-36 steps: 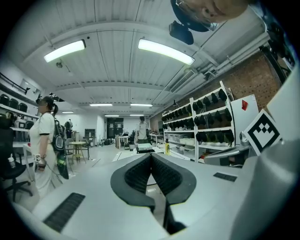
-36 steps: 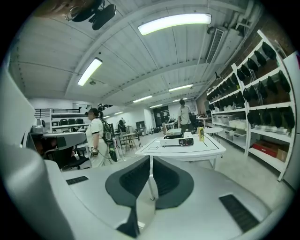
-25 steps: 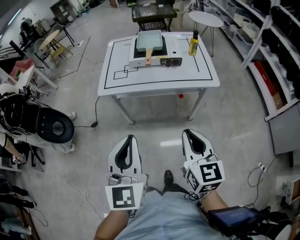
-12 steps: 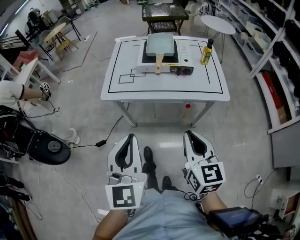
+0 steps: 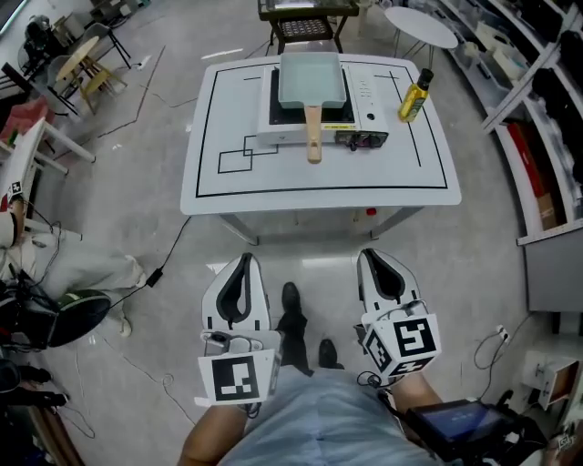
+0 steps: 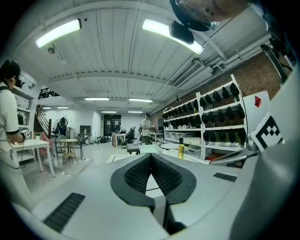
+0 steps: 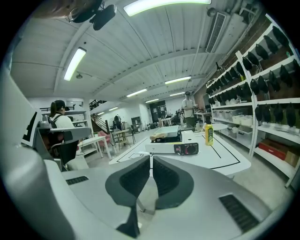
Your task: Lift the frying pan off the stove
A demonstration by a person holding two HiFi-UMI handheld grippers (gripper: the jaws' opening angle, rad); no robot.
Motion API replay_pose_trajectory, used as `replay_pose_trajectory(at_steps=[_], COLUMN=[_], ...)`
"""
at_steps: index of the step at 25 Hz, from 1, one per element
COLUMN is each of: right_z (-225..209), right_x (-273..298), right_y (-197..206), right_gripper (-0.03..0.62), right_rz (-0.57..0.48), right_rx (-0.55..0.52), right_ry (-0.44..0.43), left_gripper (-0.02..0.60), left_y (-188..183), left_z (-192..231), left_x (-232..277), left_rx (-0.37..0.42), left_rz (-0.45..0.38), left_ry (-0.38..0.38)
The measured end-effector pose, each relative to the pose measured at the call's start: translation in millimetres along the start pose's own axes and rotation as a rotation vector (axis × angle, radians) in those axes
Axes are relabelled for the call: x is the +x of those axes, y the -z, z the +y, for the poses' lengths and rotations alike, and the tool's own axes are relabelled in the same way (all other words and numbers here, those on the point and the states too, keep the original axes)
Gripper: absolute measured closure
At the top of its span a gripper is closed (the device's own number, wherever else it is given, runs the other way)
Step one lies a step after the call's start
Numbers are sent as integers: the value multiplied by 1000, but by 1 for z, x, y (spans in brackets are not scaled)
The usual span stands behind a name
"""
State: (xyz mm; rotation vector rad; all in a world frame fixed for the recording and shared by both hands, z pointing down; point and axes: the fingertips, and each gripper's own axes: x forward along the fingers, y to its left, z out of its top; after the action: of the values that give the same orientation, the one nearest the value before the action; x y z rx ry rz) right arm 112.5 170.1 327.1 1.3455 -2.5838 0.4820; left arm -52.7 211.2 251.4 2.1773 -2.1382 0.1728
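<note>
Grey concrete floor fills most of the head view of this workshop, with light wooden chairs [image 5: 91, 77] at the far left and a thin black cable [image 5: 171, 246] trailing across the floor near the table's left corner. Low in that view, the left gripper [image 5: 244, 260] is held out over the floor, well short of the table. Its own view shows its two dark ribbed pads pressed together with nothing between them. Ahead stands the white rectangular table with black line markings [image 5: 273, 173]. A white portable stove [image 5: 287, 132] sits on the table's far half. The pale blue-green rectangular frying pan [image 5: 312, 80] rests on top of the stove, and its light wooden handle [image 5: 313, 141] points back towards the person, overhanging the stove's front edge. The right gripper [image 5: 372, 258] is level with the left one and also well apart from the table. In the right gripper view its jaws are closed on nothing, and the stove [image 7: 171, 148] and pan [image 7: 165, 135] appear beyond them. Just right of the stove a yellow bottle with a black cap [image 5: 414, 96] stands on the table. A small round white side table [image 5: 419, 25] is behind it, and dark storage shelving [image 5: 542, 82] lines the right wall.
</note>
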Motion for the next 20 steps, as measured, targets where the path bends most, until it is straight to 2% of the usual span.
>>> replay_pose_trajectory(at_steps=[7,14,20], right_z=[-7,3,-1], right_x=[79,128,143], right_y=[-20,-65,-98], right_gripper=[543,543,543], right_rz=[6,-33,-85], right_rx=[14,-7,-22], right_ry=[9,51,84], left_gripper=[565,565,565], left_y=[7,-26,-47], left_z=[41,68,78], left_x=[79,133,154], left_rx=[6,-18,-12], left_rz=[38,-21,-66], left_ry=[42,116,144])
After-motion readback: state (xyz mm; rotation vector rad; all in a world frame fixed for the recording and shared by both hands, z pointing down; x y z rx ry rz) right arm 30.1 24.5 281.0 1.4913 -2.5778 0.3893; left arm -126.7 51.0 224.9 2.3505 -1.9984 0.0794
